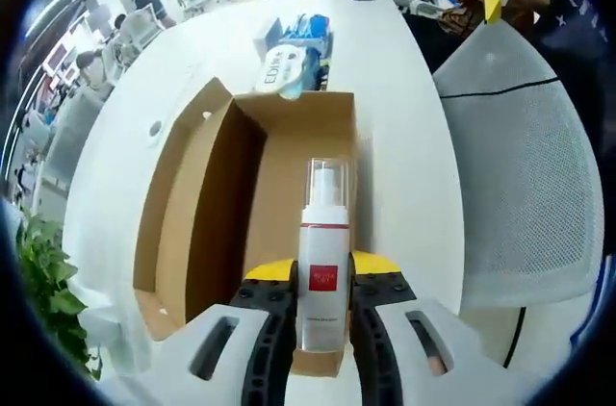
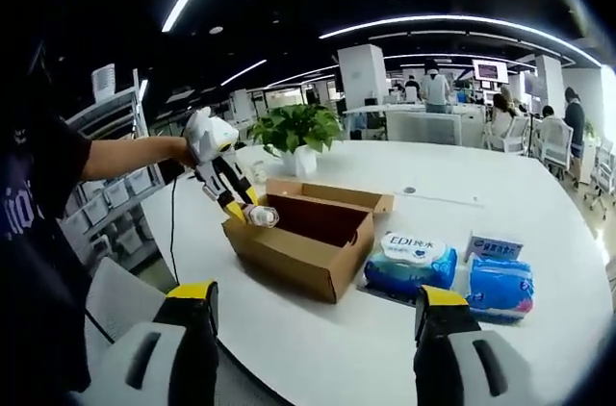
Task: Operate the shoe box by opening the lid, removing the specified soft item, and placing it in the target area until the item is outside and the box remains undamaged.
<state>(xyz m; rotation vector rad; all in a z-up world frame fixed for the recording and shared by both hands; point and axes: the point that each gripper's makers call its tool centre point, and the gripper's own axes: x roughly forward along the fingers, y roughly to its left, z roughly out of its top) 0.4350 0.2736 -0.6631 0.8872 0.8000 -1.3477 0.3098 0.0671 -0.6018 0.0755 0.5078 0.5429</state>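
An open cardboard shoe box [image 1: 289,151] lies on the white table, its lid flap [image 1: 183,194] folded out to the left. My left gripper [image 1: 324,315] is shut on a white pump bottle [image 1: 323,266] with a red label and clear cap, held over the box's near end. In the right gripper view the same box [image 2: 308,233] sits mid-table and the left gripper [image 2: 245,206] holds the bottle [image 2: 262,216] at its left corner. My right gripper [image 2: 313,315] is open, with nothing between its fingers, well back from the box.
Soft blue and white packs [image 2: 414,266] [image 2: 499,281] lie on the table beside the box; they show at its far end [image 1: 294,50] in the left gripper view. A grey mesh chair [image 1: 525,185] stands at the table's right edge. A potted plant [image 2: 294,127] stands behind the box.
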